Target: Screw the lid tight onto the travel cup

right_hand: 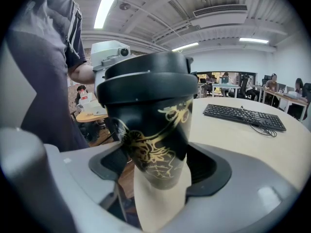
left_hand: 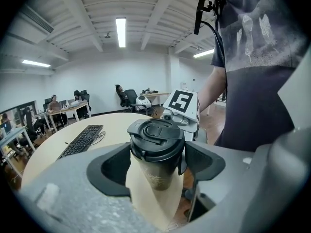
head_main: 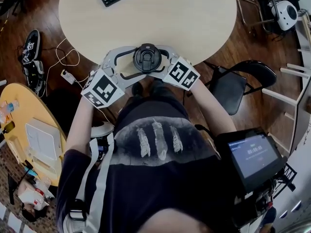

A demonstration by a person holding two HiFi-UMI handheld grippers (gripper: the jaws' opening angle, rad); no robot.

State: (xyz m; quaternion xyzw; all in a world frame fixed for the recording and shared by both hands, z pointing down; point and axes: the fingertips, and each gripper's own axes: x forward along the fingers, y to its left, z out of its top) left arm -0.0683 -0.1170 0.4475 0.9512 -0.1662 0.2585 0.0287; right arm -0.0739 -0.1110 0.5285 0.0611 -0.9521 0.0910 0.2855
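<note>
Table (head_main: 194, 23) edge, left gripper (head_main: 127, 65), right gripper (head_main: 164, 62) seemingly clasping travel cup (head_main: 146, 58)

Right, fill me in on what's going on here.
A person holds a gripper in each hand at the near edge of a round table. Both are clamped on a black travel cup. The left gripper seems to sit up at the rim of the lid, and the right gripper is on the gold-patterned body. The lid is seated, but how tight cannot be told.
</note>
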